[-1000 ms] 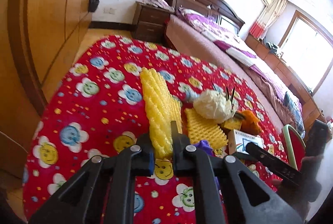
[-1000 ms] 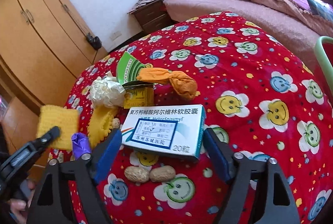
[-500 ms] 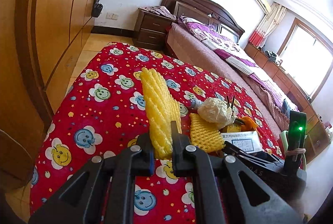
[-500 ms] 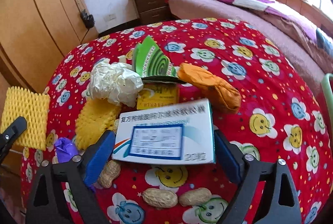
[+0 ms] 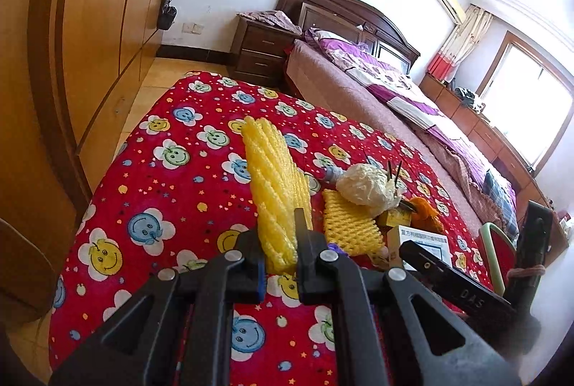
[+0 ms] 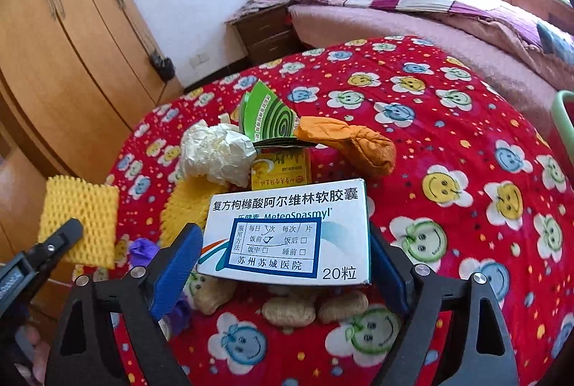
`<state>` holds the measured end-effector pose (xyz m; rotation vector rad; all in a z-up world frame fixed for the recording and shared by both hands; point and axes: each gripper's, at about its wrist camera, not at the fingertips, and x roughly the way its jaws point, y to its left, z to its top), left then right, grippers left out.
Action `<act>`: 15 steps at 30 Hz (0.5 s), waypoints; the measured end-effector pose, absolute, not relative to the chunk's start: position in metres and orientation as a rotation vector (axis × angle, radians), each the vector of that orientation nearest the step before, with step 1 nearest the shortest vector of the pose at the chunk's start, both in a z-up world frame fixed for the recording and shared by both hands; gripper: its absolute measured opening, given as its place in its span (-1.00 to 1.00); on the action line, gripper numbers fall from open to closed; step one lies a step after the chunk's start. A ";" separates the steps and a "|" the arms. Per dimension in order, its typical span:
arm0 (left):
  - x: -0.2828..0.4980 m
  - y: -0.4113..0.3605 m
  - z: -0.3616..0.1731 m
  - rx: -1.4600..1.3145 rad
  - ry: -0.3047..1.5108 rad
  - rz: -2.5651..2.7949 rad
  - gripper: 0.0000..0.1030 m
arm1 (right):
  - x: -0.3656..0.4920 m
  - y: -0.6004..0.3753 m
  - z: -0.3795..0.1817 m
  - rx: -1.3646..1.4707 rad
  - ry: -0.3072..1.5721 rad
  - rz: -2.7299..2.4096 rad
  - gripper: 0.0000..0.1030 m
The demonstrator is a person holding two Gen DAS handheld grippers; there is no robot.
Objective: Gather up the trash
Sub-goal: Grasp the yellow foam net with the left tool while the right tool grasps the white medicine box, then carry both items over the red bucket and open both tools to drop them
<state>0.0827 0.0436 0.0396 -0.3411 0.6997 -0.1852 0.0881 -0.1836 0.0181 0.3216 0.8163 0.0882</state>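
At nine o'clock in the right wrist view, the left gripper (image 6: 62, 235) is clamped on a yellow foam fruit net (image 6: 80, 219), holding it in the air beside the table. Seen from the left wrist camera, that same left gripper (image 5: 280, 251) has its jaws pressed together on the lower end of the yellow foam fruit net (image 5: 274, 185), which stands up and away from the camera.

Toward the centre of the right wrist view, a red smiley-flower tablecloth (image 6: 448, 120) carries a heap of trash. A second yellow foam net (image 6: 186, 203) lies flat at ten o'clock from the right gripper, touching a crumpled white paper ball (image 6: 215, 154). Behind the ball leans a green mosquito-coil box (image 6: 269, 117), with a small yellow carton (image 6: 281, 167) below it and an orange crumpled bag (image 6: 351, 142) at one o'clock.

At six o'clock, the right gripper (image 6: 283, 264) is closed on a white-and-blue medicine box (image 6: 287, 231), lifted above several peanuts (image 6: 290, 309) and a purple scrap (image 6: 141, 248).
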 end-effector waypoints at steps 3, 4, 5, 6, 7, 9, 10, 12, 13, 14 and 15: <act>0.078 0.041 0.044 -0.340 0.692 -0.193 -0.80 | 0.080 -0.188 0.024 0.341 0.796 0.087 0.72; 0.076 0.040 0.046 -0.341 0.689 -0.197 -0.80 | 0.076 -0.190 0.027 0.346 0.787 0.087 0.72; 0.074 0.040 0.047 -0.342 0.686 -0.201 -0.80 | 0.073 -0.192 0.029 0.351 0.780 0.087 0.72; 0.073 0.039 0.048 -0.343 0.684 -0.205 -0.80 | 0.066 -0.195 0.034 0.363 0.768 0.088 0.72; 0.071 0.038 0.050 -0.345 0.681 -0.212 -0.80 | 0.063 -0.198 0.036 0.372 0.761 0.090 0.72; 0.068 0.036 0.054 -0.349 0.679 -0.224 -0.80 | 0.056 -0.205 0.042 0.387 0.748 0.093 0.72; 0.067 0.034 0.055 -0.350 0.677 -0.231 -0.80 | 0.051 -0.208 0.045 0.394 0.738 0.092 0.72; 0.061 0.029 0.059 -0.346 0.671 -0.247 -0.80 | 0.042 -0.215 0.051 0.406 0.721 0.088 0.72; 0.059 0.027 0.062 -0.344 0.668 -0.253 -0.80 | 0.038 -0.218 0.053 0.410 0.716 0.085 0.72; 0.056 0.024 0.064 -0.342 0.666 -0.258 -0.80 | 0.035 -0.220 0.055 0.417 0.710 0.082 0.72; 0.053 0.021 0.066 -0.339 0.662 -0.267 -0.80 | 0.029 -0.224 0.059 0.429 0.698 0.080 0.72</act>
